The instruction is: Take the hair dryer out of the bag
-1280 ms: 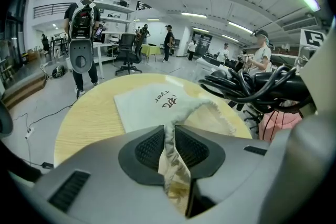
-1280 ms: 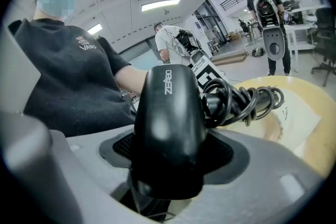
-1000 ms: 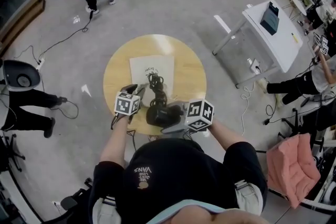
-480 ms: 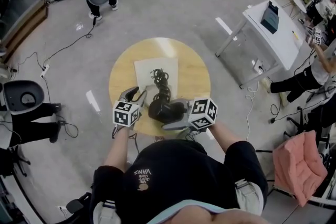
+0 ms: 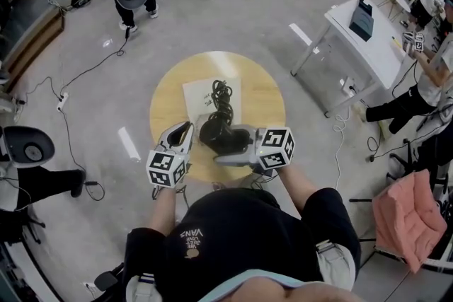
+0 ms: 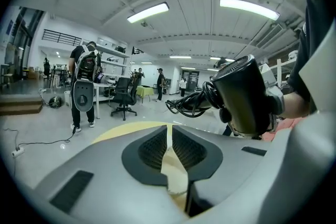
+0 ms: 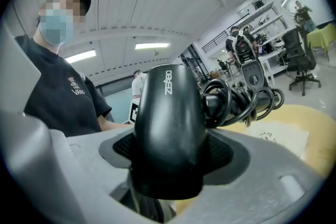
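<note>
Table [image 5: 166,109]: bag [image 5: 200,94] lies flat; hair dryer [image 5: 218,136] in R gripper [image 5: 232,154].

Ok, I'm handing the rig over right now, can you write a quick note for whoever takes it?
Left gripper: empty, jaws have just been closing and stand nearly together.
Right gripper: clamped on the black plastic hair dryer, held above the round wooden table.
The flat white bag lies on the table, with the coiled black cord over it.
Done: dryer is out of the bag.
Left: probably set it down clear of the bag.
</note>
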The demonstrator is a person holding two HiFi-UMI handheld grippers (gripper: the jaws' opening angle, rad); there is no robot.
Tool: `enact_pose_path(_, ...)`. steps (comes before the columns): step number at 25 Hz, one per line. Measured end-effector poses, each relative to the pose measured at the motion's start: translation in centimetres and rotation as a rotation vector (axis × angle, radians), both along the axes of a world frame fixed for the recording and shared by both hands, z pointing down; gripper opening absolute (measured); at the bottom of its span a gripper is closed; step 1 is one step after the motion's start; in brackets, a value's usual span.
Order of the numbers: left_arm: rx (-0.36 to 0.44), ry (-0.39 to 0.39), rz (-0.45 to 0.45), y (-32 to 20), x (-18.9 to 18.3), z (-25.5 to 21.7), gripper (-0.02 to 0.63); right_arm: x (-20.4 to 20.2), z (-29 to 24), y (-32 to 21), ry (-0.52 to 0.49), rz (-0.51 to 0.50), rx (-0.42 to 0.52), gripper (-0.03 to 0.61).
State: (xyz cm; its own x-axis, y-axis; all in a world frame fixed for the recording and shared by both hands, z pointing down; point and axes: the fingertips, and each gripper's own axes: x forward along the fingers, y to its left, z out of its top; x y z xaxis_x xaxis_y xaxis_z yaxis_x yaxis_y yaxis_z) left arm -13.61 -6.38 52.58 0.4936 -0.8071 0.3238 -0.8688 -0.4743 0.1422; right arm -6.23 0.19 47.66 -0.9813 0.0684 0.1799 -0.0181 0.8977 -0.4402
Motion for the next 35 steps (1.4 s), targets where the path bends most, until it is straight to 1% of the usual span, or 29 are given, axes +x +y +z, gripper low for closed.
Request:
enact_pose_path(4,0.022,0.034,-0.007,1.3,0.0,-1.4,0.029,-0.1,-1.3,-0.5,-0.048,0.048,-0.001,0.351)
enact_pose_path(10,0.052,0.024,-0.009,2.7,-0.6,-2.3,0.020,0.0,-2.5,-0.6,-0.115,0.108,-0.007,0.351)
enact_pose_path(13,0.054,0.042,-0.012,3.3,-1.0,-2.9,0.018,-0.2,-3.3,-0.4,-0.137,0.125,-0.012,0.351)
enact_pose_path(17,0.046,0.067,-0.016,4.1,-0.6,-3.2,0.014,0.5,-3.9,0.1,-0.160,0.144,-0.016,0.351)
enact_pose_path(28,0.092,0.040,-0.022,5.7,-0.8,-4.2,0.012,1.1,-4.0,0.8,-0.203,0.187,-0.035,0.351)
enact_pose_path(35,0.082,0.069,-0.033,6.3,-1.3,-4.2,0.012,1.2,-3.2,1.1,-0.179,0.184,-0.046,0.351)
